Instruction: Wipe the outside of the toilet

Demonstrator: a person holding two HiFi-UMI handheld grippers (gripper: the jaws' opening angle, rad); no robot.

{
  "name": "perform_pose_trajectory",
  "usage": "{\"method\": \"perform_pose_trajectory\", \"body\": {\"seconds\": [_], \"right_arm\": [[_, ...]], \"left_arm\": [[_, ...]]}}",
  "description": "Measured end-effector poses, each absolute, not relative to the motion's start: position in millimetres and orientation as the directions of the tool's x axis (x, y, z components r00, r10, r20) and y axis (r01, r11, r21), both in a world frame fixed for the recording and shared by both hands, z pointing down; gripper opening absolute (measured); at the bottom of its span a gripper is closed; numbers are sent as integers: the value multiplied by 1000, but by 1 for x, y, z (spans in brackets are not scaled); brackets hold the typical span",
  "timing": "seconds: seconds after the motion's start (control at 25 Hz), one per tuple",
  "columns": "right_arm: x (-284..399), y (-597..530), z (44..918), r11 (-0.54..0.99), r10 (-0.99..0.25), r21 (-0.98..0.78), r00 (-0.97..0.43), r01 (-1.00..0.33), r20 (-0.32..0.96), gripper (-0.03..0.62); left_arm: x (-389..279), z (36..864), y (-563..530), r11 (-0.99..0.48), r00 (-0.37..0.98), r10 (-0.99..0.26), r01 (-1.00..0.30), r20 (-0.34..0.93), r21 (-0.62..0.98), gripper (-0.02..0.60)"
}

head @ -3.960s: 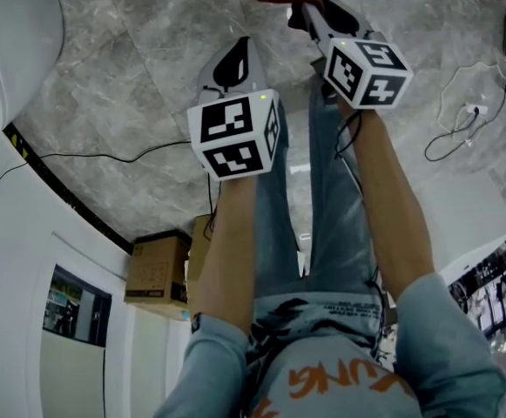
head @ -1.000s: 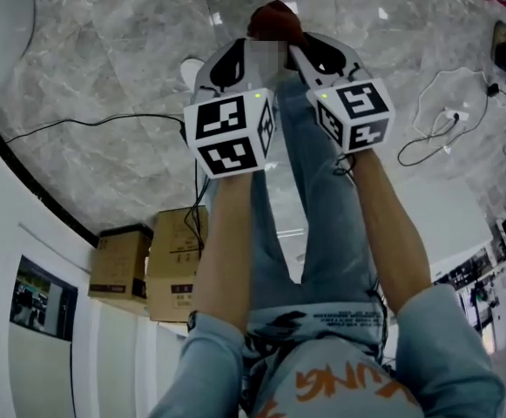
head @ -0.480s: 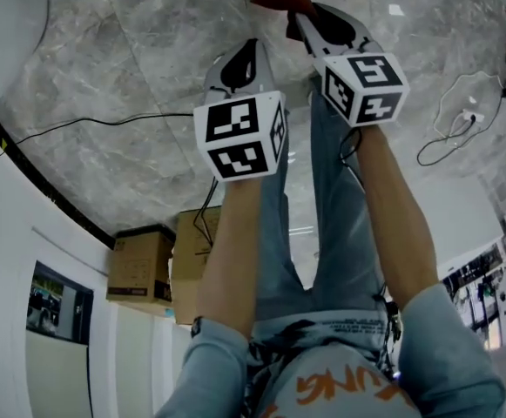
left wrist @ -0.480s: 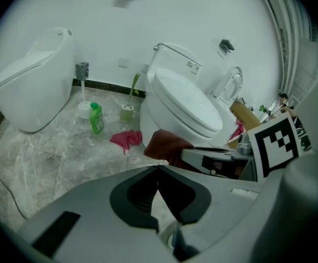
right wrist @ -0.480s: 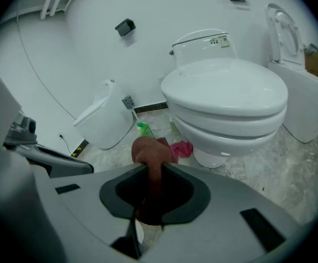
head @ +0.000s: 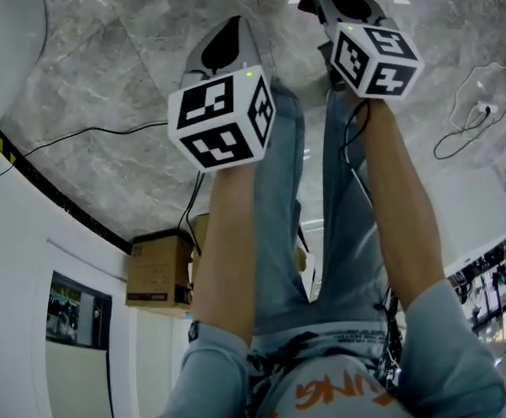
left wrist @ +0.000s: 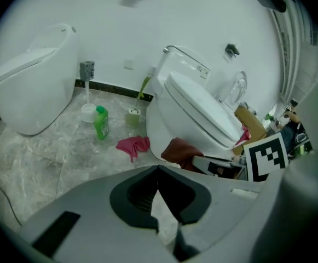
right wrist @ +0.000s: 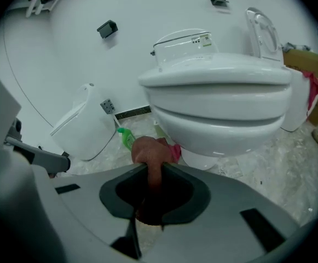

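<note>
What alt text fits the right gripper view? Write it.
The right gripper, jaws shut on a brown rag, points at the front of a white toilet with its lid down. A green bottle and a second toilet stand at left.

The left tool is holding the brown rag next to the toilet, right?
No, the right tool holds the brown rag next to the toilet. The right gripper view shows the rag pinched between its jaws; the left tool is shut on nothing.

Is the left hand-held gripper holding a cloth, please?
No, the left hand-held gripper is shut and empty; the right hand-held gripper holds the brown cloth.
</note>
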State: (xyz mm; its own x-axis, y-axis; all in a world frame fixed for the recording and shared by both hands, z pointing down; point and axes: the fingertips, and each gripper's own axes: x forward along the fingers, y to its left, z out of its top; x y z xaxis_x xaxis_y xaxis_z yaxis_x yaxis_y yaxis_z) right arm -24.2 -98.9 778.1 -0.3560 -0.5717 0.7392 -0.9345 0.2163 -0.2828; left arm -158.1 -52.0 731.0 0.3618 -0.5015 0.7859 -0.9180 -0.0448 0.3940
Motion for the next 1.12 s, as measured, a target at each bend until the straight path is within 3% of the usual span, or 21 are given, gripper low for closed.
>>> {"method": "perform_pose_trajectory", "body": {"seconds": [0.48, 1.12], "right_arm": [[31, -94, 788, 107, -576, -298, -304, -949, 759, 64], [107, -86, 784, 75, -577, -313, -297, -947, 761, 65]], "left_arm": [[-110, 724, -39, -72, 411, -493, -897, 767, 435, -2], [-31, 714, -36, -124, 432, -489, -894, 758, 430, -2]]}}
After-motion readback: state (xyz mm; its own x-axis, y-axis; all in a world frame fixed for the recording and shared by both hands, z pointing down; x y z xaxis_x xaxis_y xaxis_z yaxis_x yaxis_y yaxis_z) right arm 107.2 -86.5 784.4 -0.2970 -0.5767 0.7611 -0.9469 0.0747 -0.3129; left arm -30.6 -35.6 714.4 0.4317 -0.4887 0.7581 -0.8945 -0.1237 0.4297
